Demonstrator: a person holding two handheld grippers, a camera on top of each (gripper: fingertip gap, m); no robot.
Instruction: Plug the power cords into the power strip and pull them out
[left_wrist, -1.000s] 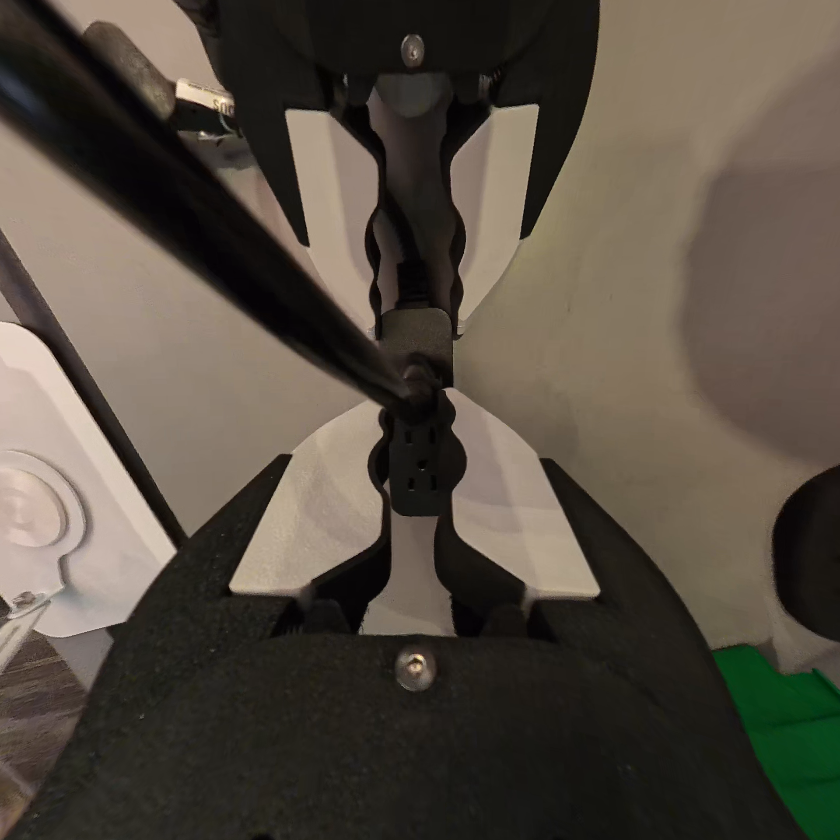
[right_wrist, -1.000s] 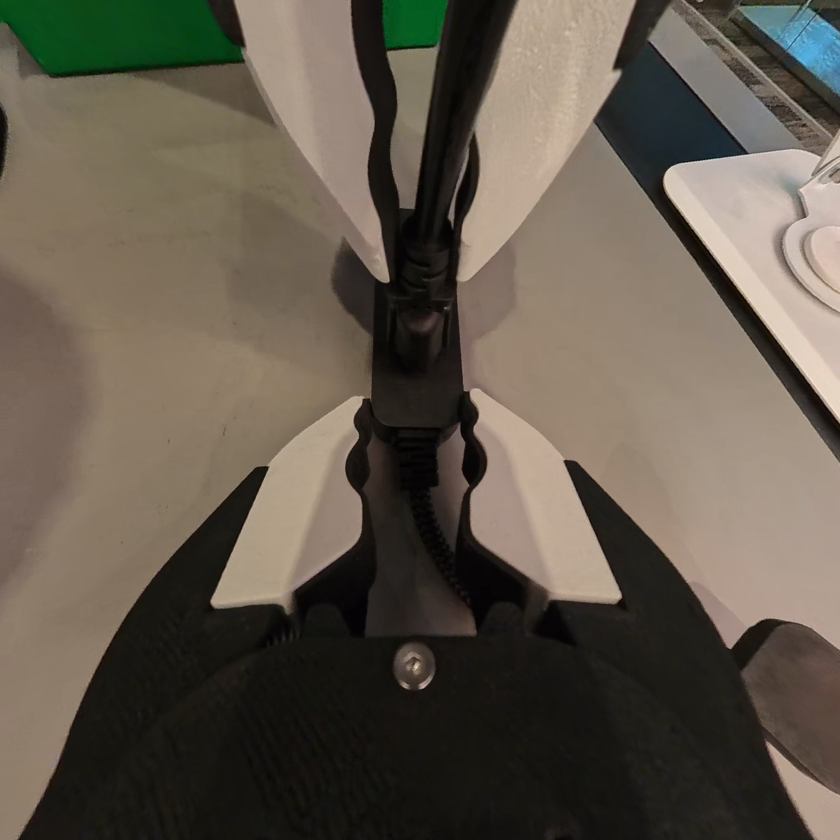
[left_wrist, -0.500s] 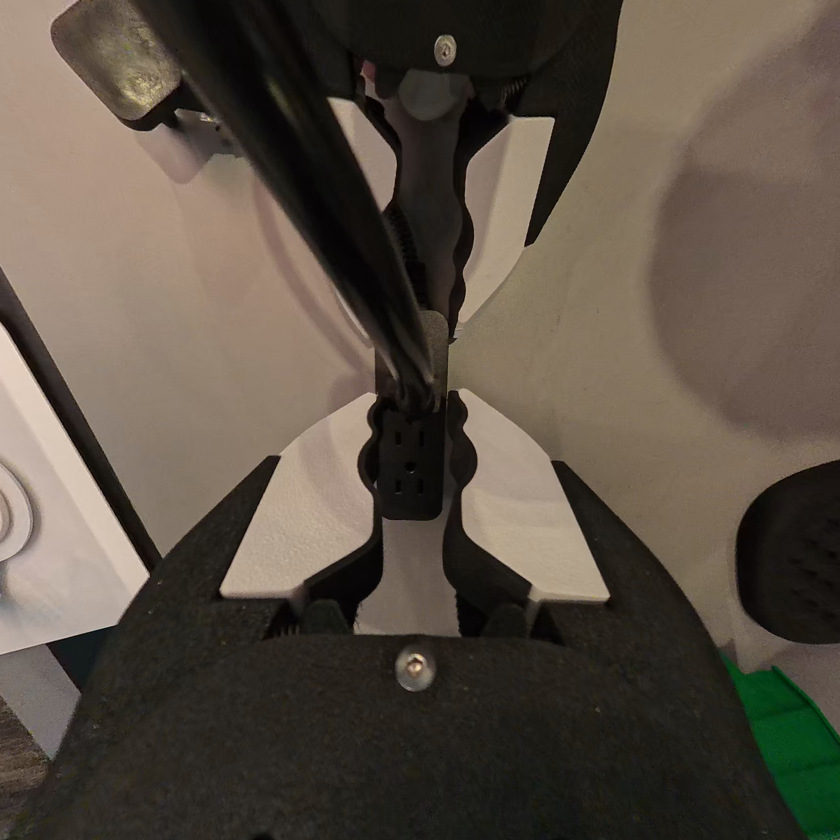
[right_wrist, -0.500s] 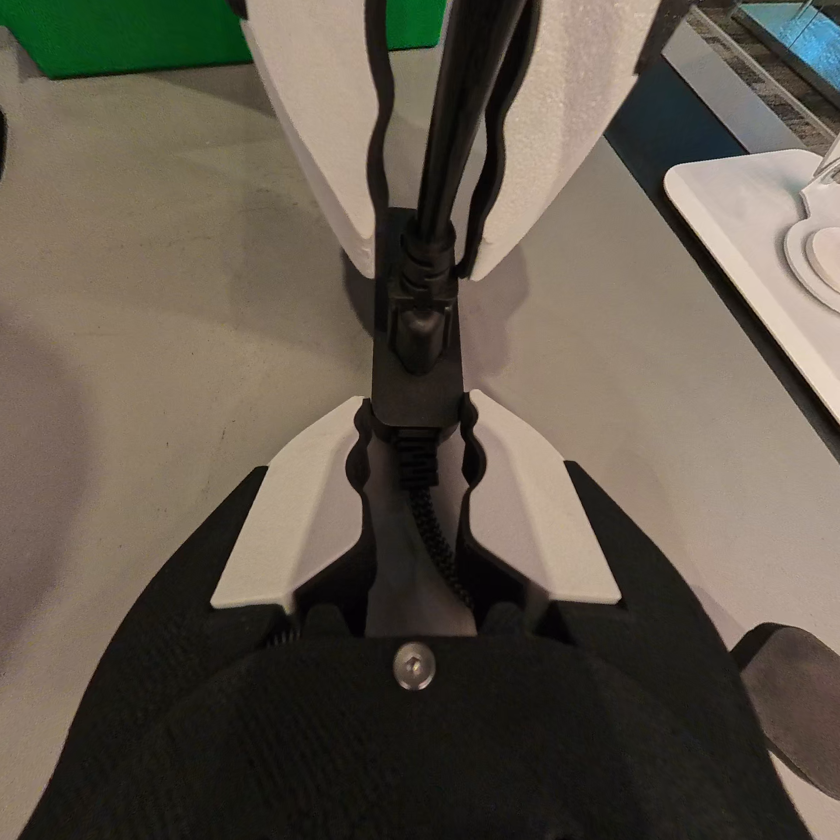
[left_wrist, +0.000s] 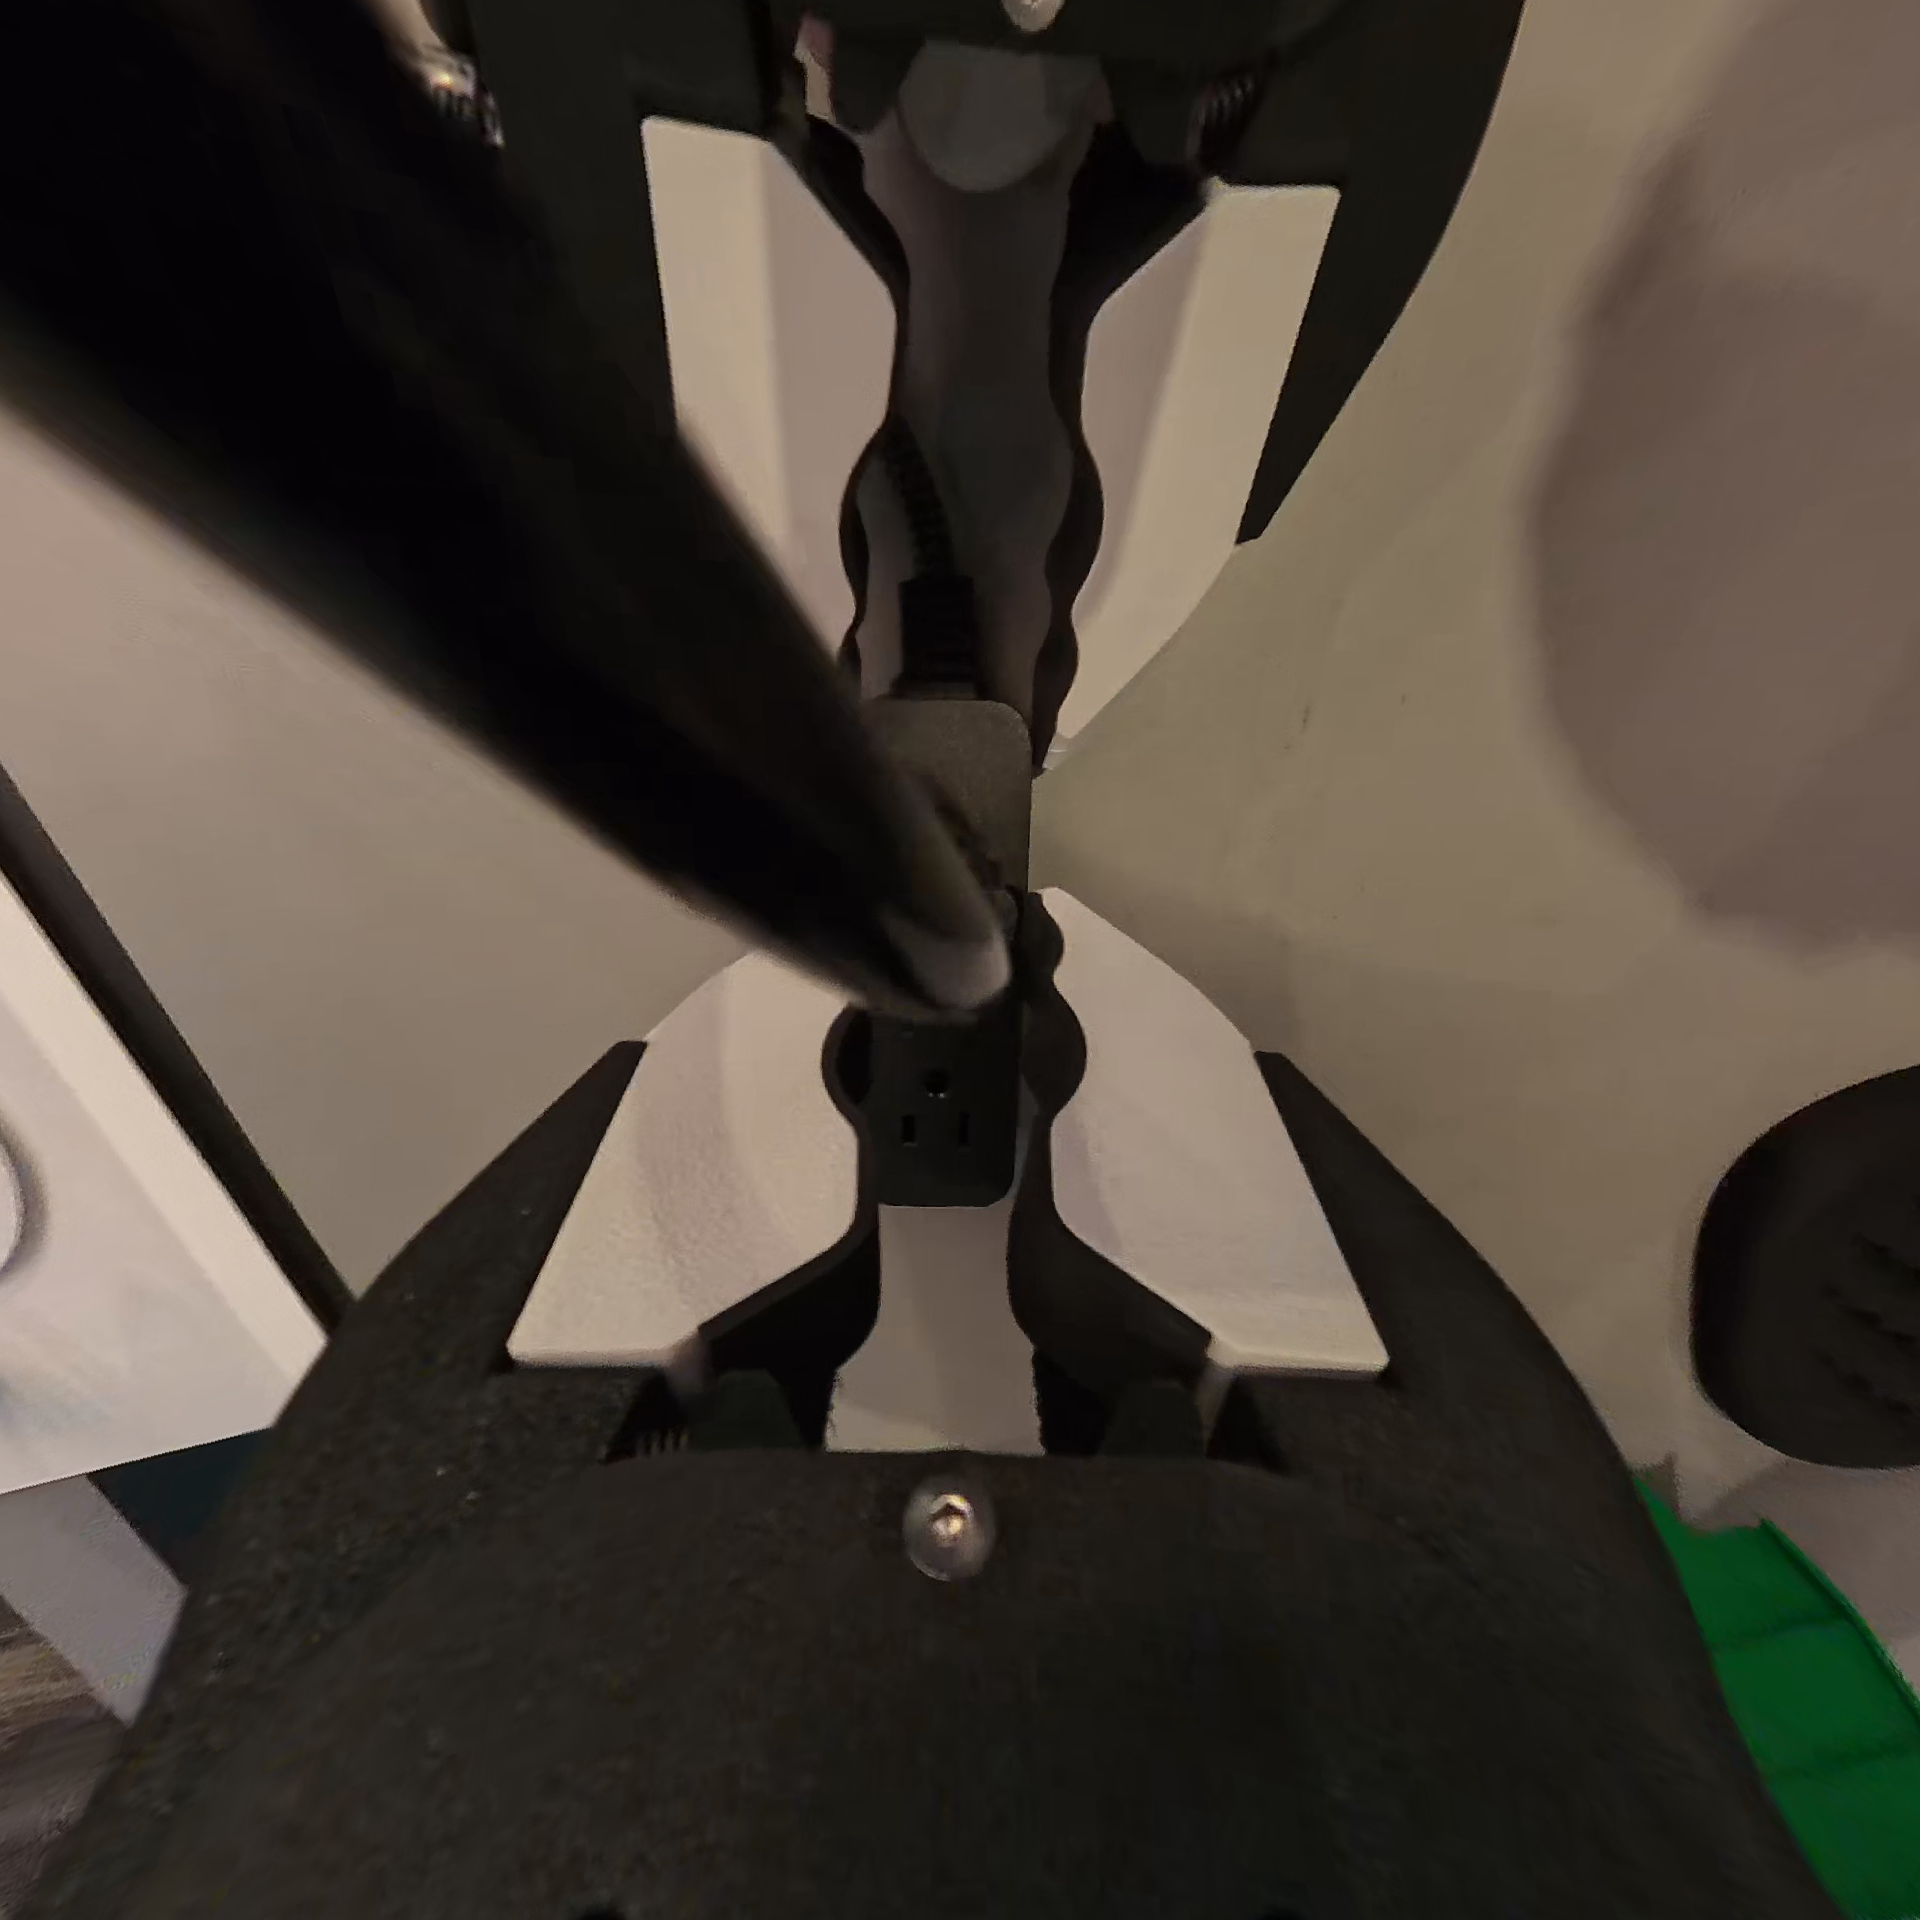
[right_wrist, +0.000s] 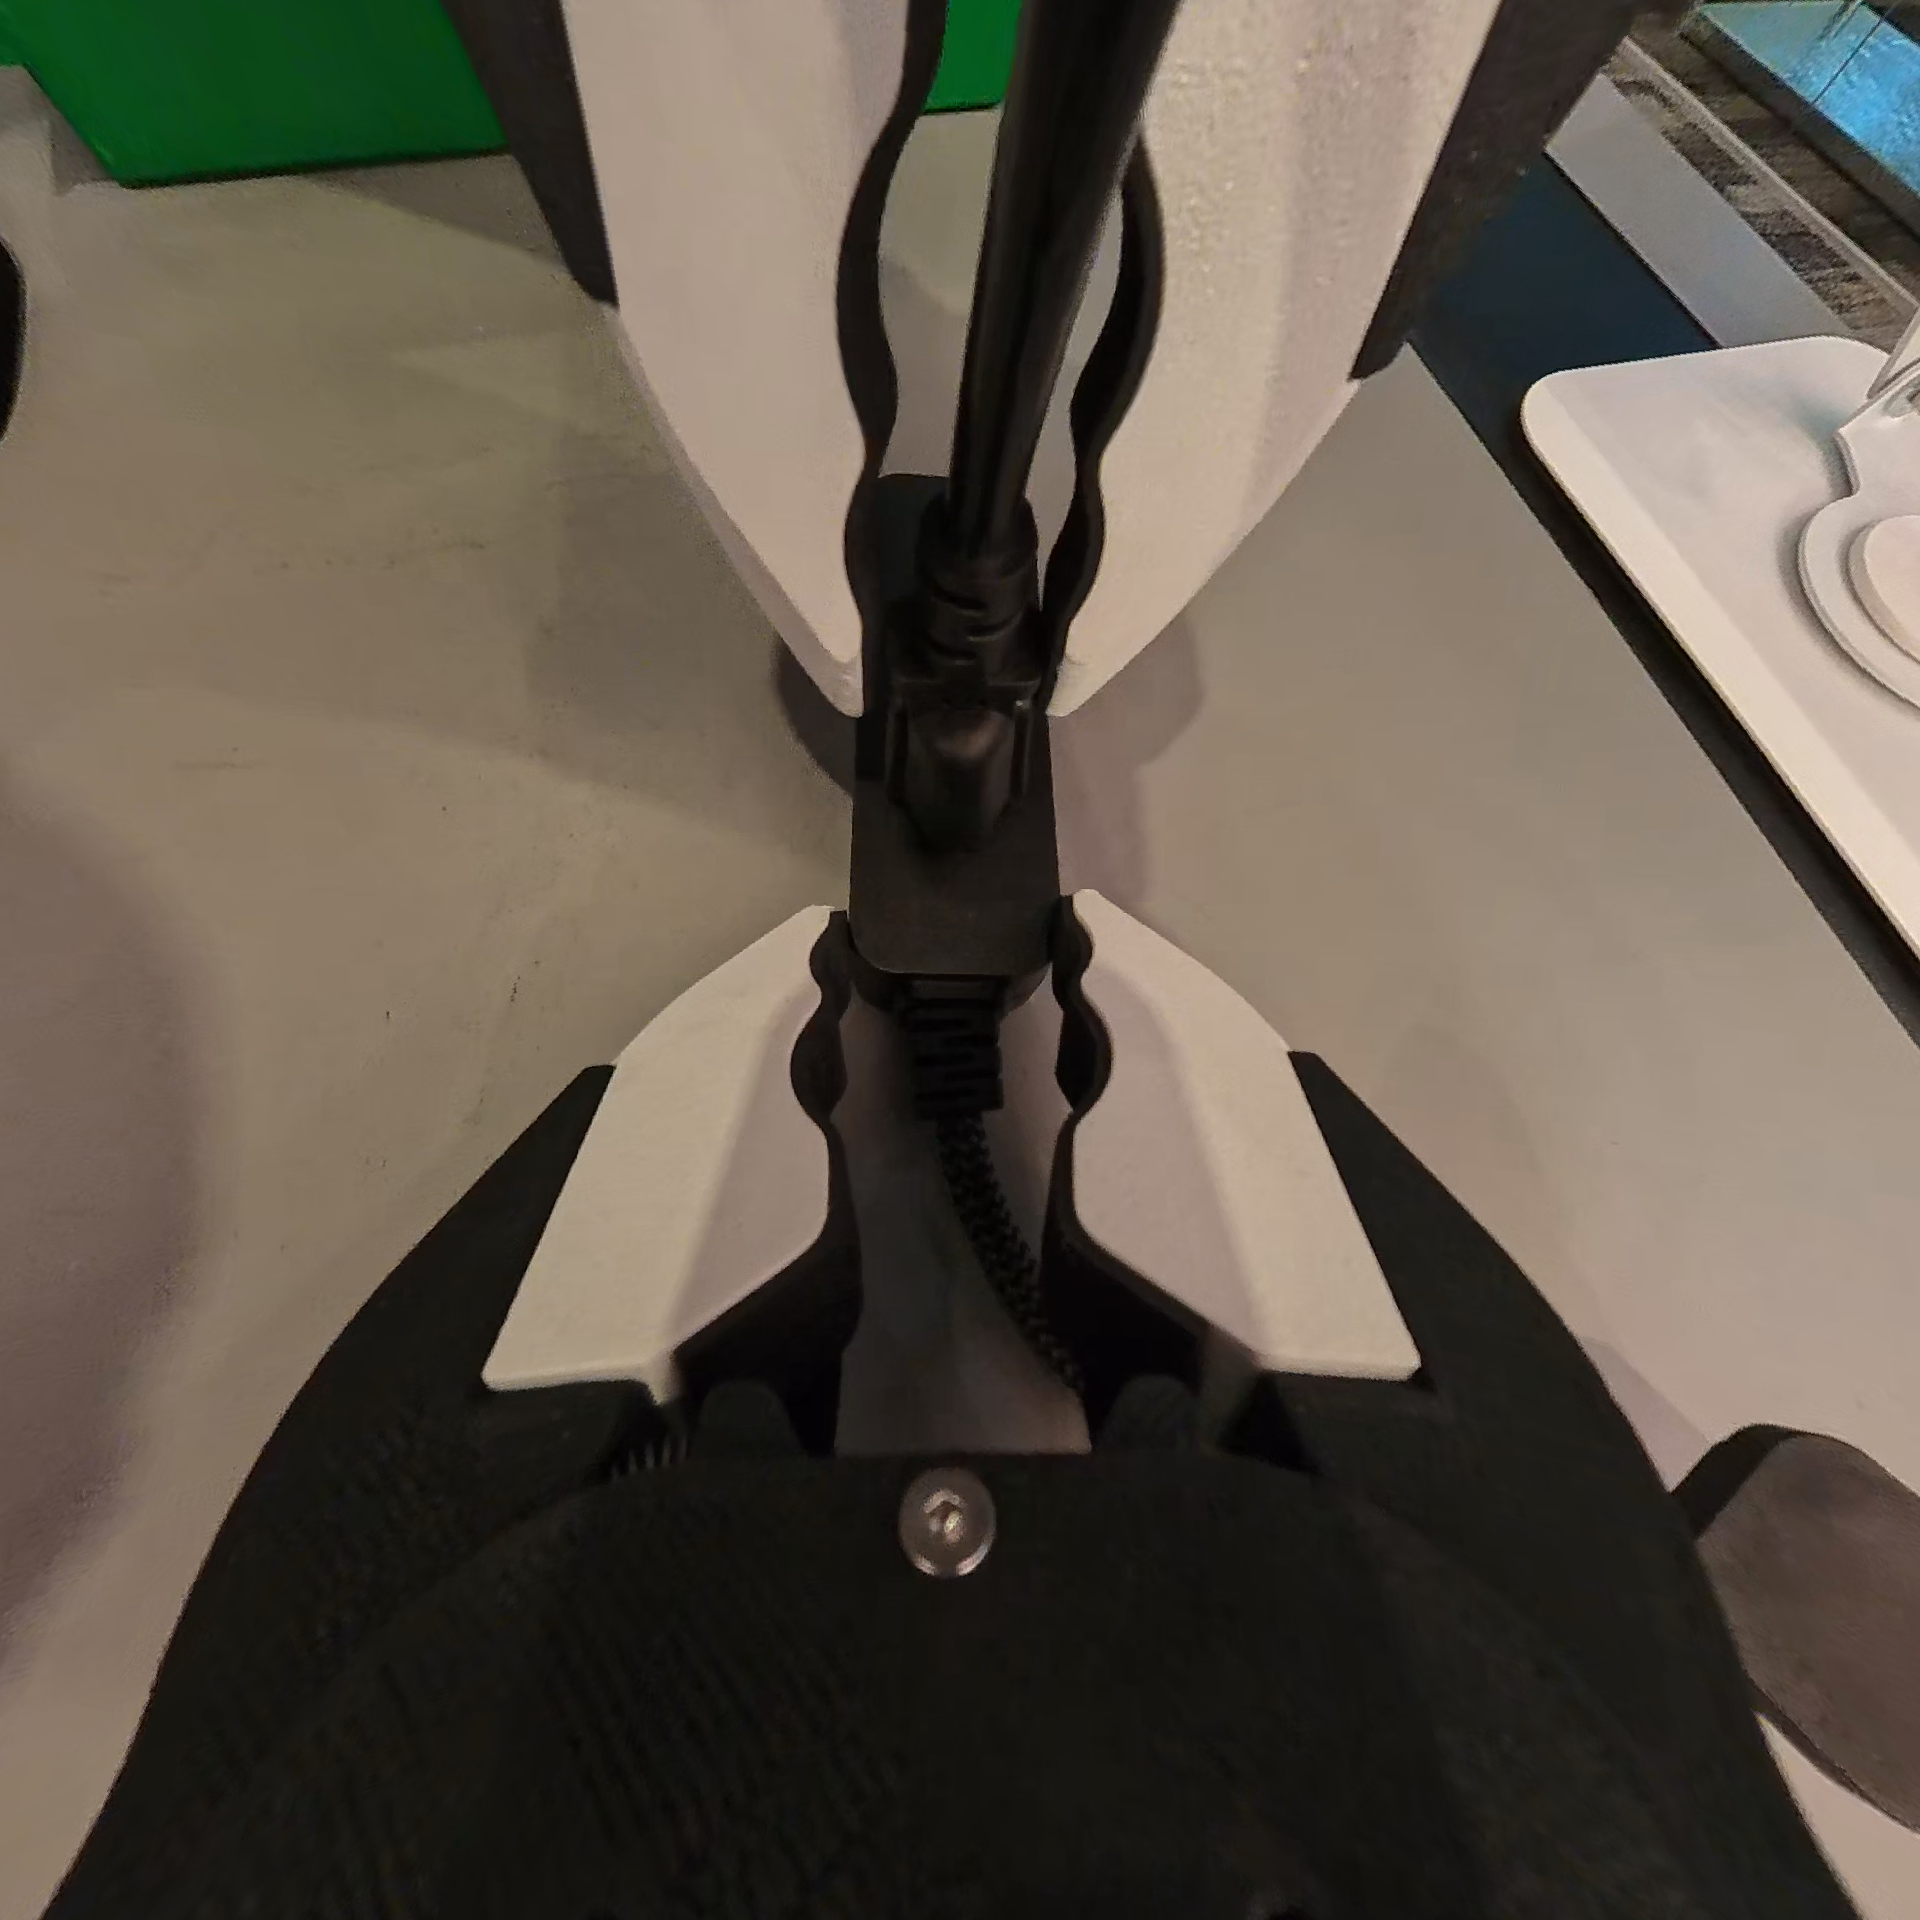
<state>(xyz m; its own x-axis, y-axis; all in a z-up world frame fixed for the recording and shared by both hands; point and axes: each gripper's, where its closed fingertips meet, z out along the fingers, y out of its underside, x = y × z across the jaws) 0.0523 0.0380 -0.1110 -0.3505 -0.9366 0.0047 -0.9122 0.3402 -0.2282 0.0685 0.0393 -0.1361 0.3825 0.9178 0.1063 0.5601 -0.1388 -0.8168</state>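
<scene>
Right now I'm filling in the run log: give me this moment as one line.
left gripper: shut on power strip | right gripper: shut on power strip | plug: seated | cord: rising between left jaws | near outlet: free

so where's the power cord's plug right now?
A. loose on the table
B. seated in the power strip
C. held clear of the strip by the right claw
B: in the right wrist view the plug sits in the top face of the power strip, while the right claw clamps the strip's braided-cable end.
</scene>
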